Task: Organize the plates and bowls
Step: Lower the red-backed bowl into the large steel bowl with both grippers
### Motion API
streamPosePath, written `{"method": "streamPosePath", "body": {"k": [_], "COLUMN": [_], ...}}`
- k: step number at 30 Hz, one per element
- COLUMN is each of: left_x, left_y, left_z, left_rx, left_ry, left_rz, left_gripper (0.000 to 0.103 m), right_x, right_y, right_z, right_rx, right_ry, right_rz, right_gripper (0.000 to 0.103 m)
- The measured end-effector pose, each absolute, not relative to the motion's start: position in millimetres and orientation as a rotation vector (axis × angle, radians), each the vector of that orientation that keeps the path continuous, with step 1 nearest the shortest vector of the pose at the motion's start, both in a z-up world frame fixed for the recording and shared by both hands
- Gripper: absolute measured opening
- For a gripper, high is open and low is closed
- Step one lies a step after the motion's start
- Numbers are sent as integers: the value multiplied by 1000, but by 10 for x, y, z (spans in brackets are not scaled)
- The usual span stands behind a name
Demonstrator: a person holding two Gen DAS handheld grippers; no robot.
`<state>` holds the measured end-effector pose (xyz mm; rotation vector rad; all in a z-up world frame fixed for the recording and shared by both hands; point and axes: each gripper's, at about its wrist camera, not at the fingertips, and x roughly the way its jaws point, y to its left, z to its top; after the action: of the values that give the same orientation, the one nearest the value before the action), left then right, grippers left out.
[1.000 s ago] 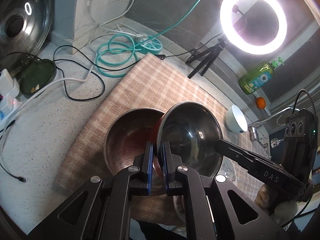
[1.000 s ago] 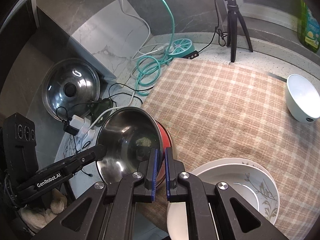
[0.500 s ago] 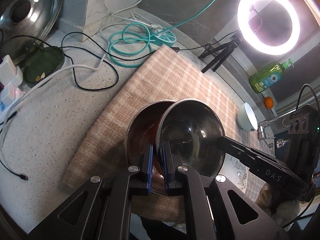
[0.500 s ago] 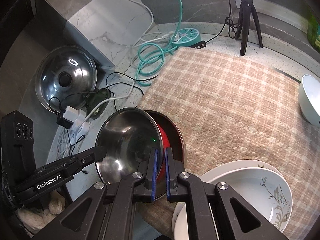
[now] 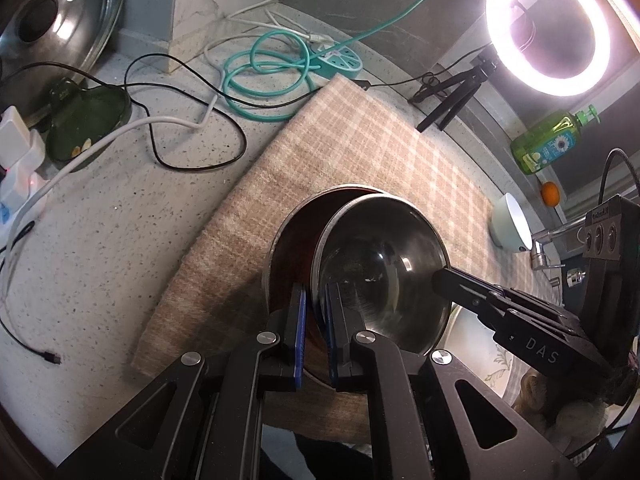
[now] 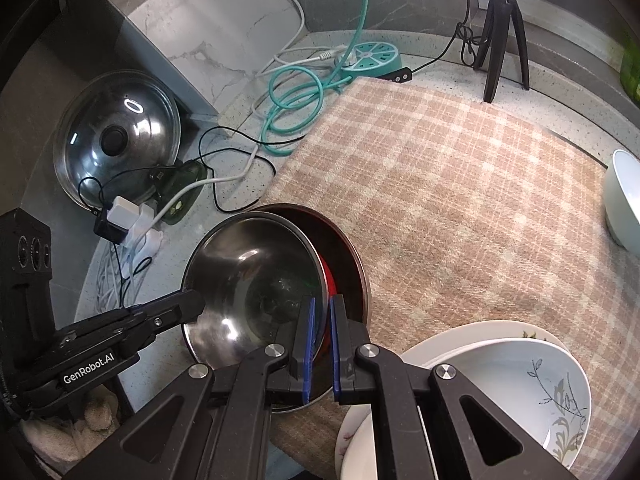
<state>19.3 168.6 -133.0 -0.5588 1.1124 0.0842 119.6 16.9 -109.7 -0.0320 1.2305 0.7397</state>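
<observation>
A steel bowl with a red outside (image 5: 380,276) (image 6: 256,280) hangs tilted, partly inside a second steel bowl (image 5: 290,240) (image 6: 354,258) that rests on the checked cloth (image 5: 360,152) (image 6: 460,184). My left gripper (image 5: 315,294) is shut on the tilted bowl's near rim. The right gripper (image 6: 322,302) is shut on the opposite rim. Each gripper shows in the other's view, the right gripper (image 5: 442,278) and the left gripper (image 6: 194,304). A stack of white plates (image 6: 500,360) (image 5: 480,344) lies just to the right of the bowls.
A white bowl (image 6: 624,200) (image 5: 508,224) stands at the cloth's far right. A pot lid (image 6: 116,140), chargers and cables (image 5: 180,120) and a teal power strip (image 6: 372,56) crowd the counter on the left. A ring light tripod (image 6: 502,36) and a green bottle (image 5: 548,144) stand behind.
Both grippers have come down with the tilted bowl and carried it over the second bowl, so it now overlaps that bowl far more. Both grips stay shut.
</observation>
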Motion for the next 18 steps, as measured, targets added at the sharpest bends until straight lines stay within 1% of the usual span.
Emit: {"method": "streamPosePath", "body": {"k": [13, 18], "left_x": [230, 231], "left_y": [1656, 1663], "left_z": [-1464, -1475], "left_rx": [-511, -506], "left_ry": [1150, 1151], "left_rz": [103, 105], "left_gripper": [7, 7], "right_x": [1193, 1194], "right_y": [276, 303], "right_z": [-1192, -1233], "right_rx": [-107, -113], "right_ry": [1242, 1256], "right_rz": [721, 717], "right_gripper": [7, 8]}}
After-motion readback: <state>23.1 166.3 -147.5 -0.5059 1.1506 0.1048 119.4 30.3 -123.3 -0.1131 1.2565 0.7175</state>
